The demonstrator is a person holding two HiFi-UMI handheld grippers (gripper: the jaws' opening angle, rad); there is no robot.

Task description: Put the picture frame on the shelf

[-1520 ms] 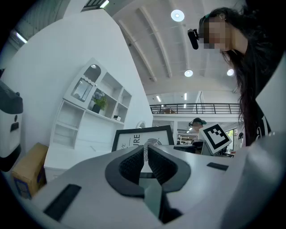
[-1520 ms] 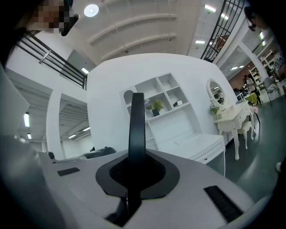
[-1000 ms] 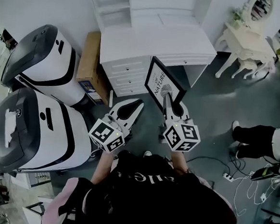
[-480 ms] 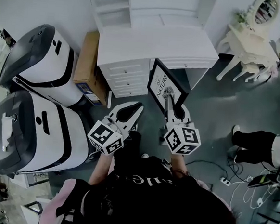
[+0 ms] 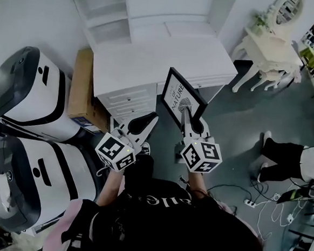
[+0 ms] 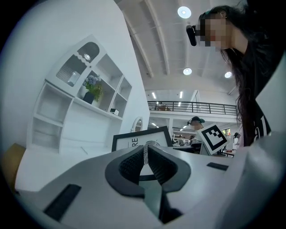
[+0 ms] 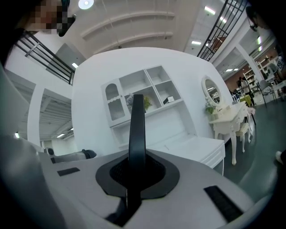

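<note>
White furniture is filling the space ahead: a desk against the wall, carrying a shelf unit at its back. The right gripper is clamping the picture frame by its lower edge, jaws fully closed on it, and is holding it in the air just before the desk's front edge. The frame is standing upright on its long axis, leaning slightly, with its printed face turned toward the left gripper. That gripper is carrying nothing, its jaws drawn together.

From the frame, the open compartments are lying ahead, higher and to the left in the head view, so I am judging the coming move as a reach over the desk top. The left gripper is sitting on the shelf's side, but the right one is doing the carrying.

Only the right gripper view is showing the frame edge-on as a dark bar, lined up with the compartments behind it. Only the left gripper view is showing a plant occupying one cubby
</note>
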